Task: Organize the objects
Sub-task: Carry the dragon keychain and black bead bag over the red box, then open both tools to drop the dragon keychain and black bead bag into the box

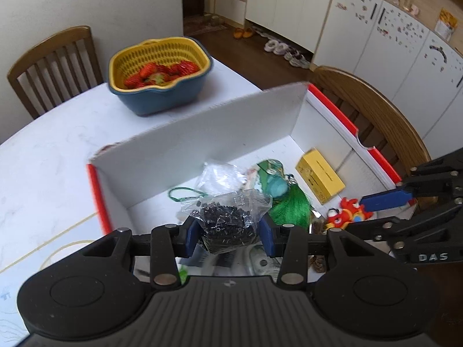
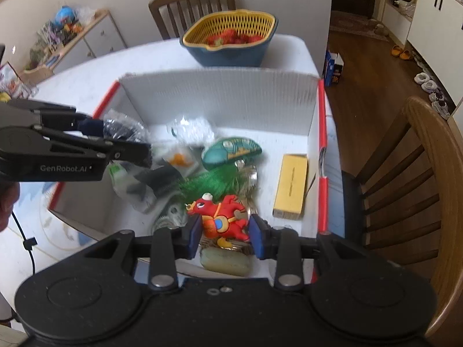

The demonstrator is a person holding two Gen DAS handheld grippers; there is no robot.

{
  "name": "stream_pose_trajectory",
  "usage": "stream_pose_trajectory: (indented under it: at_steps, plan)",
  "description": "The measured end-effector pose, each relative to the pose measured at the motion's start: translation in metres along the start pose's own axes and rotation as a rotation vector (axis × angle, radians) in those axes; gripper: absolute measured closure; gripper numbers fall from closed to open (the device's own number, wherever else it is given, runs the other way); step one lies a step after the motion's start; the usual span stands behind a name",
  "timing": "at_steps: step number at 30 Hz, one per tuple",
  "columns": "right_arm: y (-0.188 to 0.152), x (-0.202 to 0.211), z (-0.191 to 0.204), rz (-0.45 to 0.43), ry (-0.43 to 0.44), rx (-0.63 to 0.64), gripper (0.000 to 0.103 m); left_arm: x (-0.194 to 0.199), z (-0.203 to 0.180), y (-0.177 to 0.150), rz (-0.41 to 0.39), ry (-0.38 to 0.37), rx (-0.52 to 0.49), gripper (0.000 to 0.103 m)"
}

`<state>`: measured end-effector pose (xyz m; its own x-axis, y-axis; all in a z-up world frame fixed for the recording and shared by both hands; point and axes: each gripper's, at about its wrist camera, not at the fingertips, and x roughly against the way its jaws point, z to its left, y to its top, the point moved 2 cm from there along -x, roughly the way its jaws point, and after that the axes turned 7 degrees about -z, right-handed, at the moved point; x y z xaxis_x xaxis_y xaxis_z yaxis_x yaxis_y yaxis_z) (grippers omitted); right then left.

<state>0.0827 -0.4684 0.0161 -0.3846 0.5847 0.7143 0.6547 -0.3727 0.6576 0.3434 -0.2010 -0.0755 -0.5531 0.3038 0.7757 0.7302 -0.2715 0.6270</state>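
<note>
My left gripper (image 1: 230, 232) is shut on a clear plastic bag of small black parts (image 1: 228, 222), held over the near end of an open white box with red rims (image 1: 202, 133). My right gripper (image 2: 224, 231) is shut on a red cartoon animal toy (image 2: 222, 217), also over the box (image 2: 220, 95). In the right wrist view the left gripper (image 2: 121, 137) reaches in from the left with the bag (image 2: 124, 127). The red toy (image 1: 345, 212) also shows at the right of the left wrist view.
Inside the box lie a yellow carton (image 2: 290, 182), a teal pouch (image 2: 231, 151), a green tassel (image 2: 214, 180), several small clear bags and a pale green bar (image 2: 225, 261). A basket of strawberries (image 1: 159, 69) stands behind the box. Wooden chairs (image 2: 428, 173) flank the white table (image 1: 49, 150).
</note>
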Motion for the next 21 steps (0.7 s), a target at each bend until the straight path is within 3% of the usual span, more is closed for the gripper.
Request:
stream_pose_trajectory:
  at_steps: [6,21]
  plan:
    - [-0.006,-0.018,-0.003,0.062,0.003,0.022,0.069,-0.020,-0.020,-0.009,0.068,-0.055,-0.055,0.061]
    - [-0.003,-0.034,0.003,0.079,0.007,0.060,0.068,-0.056,-0.024,-0.023,0.205,-0.054,-0.056,0.061]
